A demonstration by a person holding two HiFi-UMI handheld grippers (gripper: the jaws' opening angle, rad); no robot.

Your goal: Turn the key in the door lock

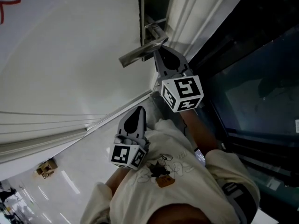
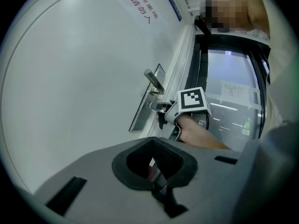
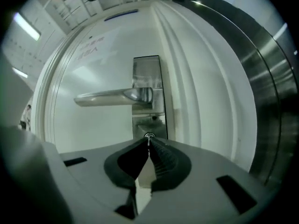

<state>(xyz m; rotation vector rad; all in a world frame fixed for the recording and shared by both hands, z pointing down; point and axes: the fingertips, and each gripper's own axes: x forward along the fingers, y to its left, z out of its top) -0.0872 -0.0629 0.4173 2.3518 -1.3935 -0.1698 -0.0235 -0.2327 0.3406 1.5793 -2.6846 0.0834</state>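
Plainly, the key (image 3: 149, 137) sits in the door lock (image 3: 154, 121), just below the lever handle (image 3: 110, 97), on the lower part of a tall steel backplate (image 3: 147, 71). The right gripper (image 3: 149, 143) is closed on it: its ribbed black pads come together to a point with the key's thin metal edge pinched between the tips, and it points level at the plate. The left gripper (image 1: 138, 113) hangs back near the person's chest, well apart from the lock, with its jaws drawn together and nothing between them.

The lever handle stands level, reaching away from the door's edge. The door (image 3: 93, 69) is smooth and white, with red characters (image 2: 140, 6) and a small blue label (image 2: 173, 7) higher up. Beside the backplate runs the ribbed white door frame (image 3: 201, 78), and beyond that a brushed metal strip (image 3: 268, 78). In the head view a dark glass panel (image 1: 252, 92) fills the side past the frame, and a pale glossy floor (image 1: 70, 171) with streaks of reflected light lies below. The person wears a cream sweatshirt (image 1: 187, 181) with a cartoon print.

Only an edge of the key shows; its blade is inside the lock. In the head view the right gripper covers the key altogether, and in the left gripper view it is too small to pick out. A red mark (image 1: 9, 8) on the door is cut off at the head view's corner, and a small brown thing (image 1: 46, 168) on the floor is too small to identify.
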